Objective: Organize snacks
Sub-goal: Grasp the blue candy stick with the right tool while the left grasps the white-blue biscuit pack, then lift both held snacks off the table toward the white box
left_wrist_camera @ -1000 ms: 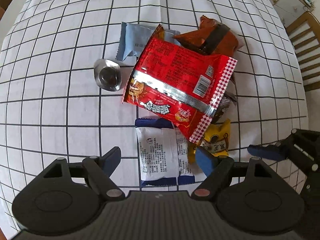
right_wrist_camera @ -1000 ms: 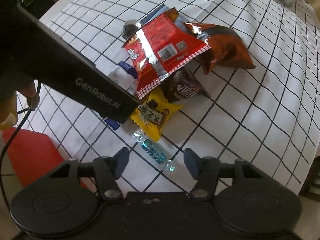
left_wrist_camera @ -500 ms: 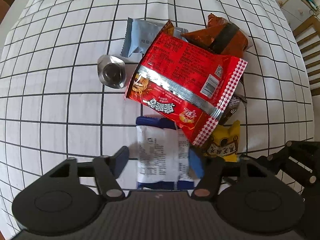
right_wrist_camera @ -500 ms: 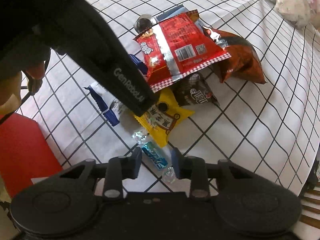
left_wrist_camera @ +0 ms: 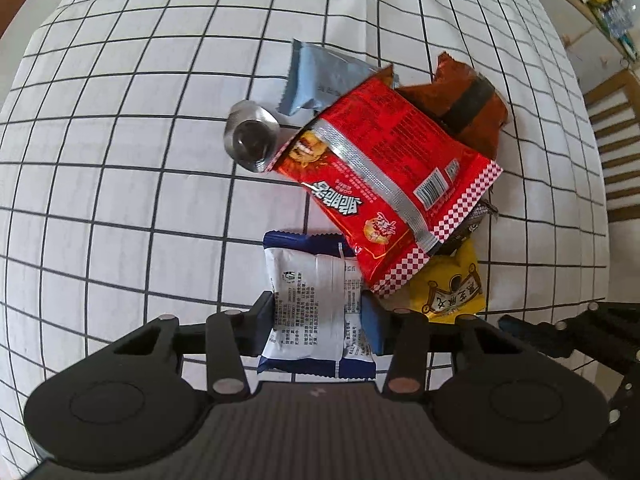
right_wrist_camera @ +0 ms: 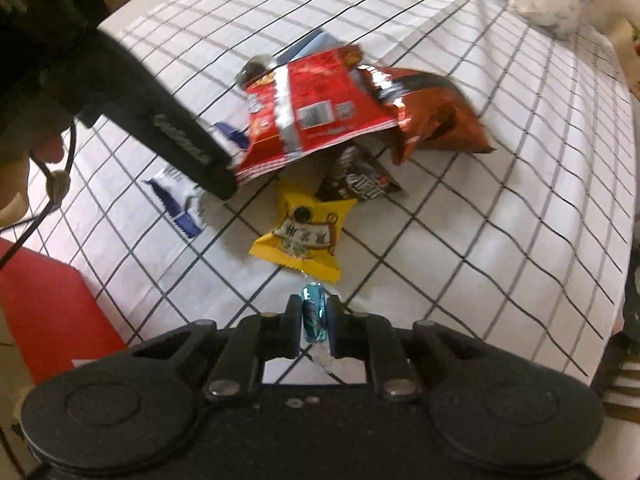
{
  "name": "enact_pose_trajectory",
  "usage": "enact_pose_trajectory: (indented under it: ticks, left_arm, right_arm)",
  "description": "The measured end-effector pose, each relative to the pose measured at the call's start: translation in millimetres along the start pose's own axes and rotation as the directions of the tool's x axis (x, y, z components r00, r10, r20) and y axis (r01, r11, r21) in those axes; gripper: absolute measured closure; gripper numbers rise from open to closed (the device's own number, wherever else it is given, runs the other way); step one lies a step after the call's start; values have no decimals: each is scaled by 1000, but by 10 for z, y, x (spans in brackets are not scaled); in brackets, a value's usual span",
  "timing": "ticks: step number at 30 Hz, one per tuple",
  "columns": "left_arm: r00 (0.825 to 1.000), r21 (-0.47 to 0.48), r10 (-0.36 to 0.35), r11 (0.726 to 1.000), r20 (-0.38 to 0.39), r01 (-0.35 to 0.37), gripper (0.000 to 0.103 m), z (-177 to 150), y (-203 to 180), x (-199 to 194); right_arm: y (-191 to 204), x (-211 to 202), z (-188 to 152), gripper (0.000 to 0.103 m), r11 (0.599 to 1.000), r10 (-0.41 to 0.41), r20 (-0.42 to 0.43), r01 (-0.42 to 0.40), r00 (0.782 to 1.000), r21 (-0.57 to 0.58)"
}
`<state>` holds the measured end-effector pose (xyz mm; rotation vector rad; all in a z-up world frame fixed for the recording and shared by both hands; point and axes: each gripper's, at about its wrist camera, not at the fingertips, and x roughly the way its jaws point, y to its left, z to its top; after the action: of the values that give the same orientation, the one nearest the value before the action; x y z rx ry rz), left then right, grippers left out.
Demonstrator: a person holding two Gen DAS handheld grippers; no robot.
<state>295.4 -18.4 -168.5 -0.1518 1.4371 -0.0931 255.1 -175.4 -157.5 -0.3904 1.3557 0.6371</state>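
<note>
Spread across the counter (left_wrist_camera: 120,128) under its white black-gridded cloth: a loose heap of snacks, none sorted yet.

Biggest hazard: the large red foil noodle packet (left_wrist_camera: 384,180), lying over a corner of the white-and-blue plastic sachet (left_wrist_camera: 316,300). Likely to get dragged or tipped if the sachet is pulled out flat rather than lifted clear first.

Beneath and beside the red one: a rust-brown crinkled chip bag (right_wrist_camera: 432,116), a yellow square pouch (right_wrist_camera: 304,236), a dark brown candy bag (right_wrist_camera: 356,180), a pale blue wrapper (left_wrist_camera: 324,76), a silver foil cup (left_wrist_camera: 252,140). Could slide or scatter with any tug.

Left gripper (left_wrist_camera: 318,324): jaws just closing, now pressed on both sides of the sachet. Slick, puffy film, so a slip is possible.

Right gripper (right_wrist_camera: 314,324): jaws just closing, now nearly shut, pinching the small teal twist-wrapped candy (right_wrist_camera: 313,312) just above the cloth, near the yellow pouch. Narrow hold; could rotate or drop out.
</note>
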Motion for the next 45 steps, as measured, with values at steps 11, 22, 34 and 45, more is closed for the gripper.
enact_pose_trajectory:
  ticks: [11,22,34,45]
  left_arm:
    - [999,-27,-38,999,38,39,59,-109,157,-362]
    - [996,-67,-76,995,53,80,62,-255,236,-477]
    - [993,-65,-104,992,63,108,62,-230,206,-495]
    - [992,-59,-101,993,71,105,62,-208,179,-499]
  right_arm:
    - [-256,-330,-139,92,993,14,80,-24,997,119]
    - [-206,-5,-95,90,994,42,11,-42,999,96]
    - [-138,153,-29,89,999,26,-20,-26,999,39]
    - [-63,-44,-165,92,1000,10,13,-10,1000,16]
